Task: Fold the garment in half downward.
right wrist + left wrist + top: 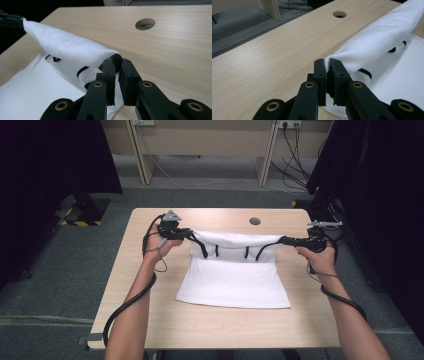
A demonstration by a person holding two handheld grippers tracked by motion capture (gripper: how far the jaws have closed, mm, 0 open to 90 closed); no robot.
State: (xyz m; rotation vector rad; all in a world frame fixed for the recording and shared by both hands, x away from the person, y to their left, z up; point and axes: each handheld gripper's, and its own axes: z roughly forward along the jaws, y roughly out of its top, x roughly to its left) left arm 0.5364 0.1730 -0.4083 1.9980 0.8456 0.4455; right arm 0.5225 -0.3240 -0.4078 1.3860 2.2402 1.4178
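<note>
While both tongs are clamped on the same white garment (234,280), each grips a separate end of its raised fold. Left tongs (328,65): jaws pressed together on a pinch of white cloth, seen in the left gripper view, with the fabric bulging out just above the jaw tips. Right tongs (118,65): jaws likewise closed on the opposite end of the fold, where white cloth and a strip of black trim sit between them. In the high view the left tongs (189,234) and right tongs (281,240) stand well apart, with the fold stretched between them as a rounded ridge lifted off the surface. Black trim bands hang beneath that ridge. Below the fold, the rest of the garment lies flat on the tabletop (150,265), spreading toward the person's side, its near hem straight and close to the middle of the board. A round cable hole (255,221) sits in the tabletop beyond the garment, apart from it. Black cables trail from both tongs along the person's forearms. Grey carpet surrounds the table.
</note>
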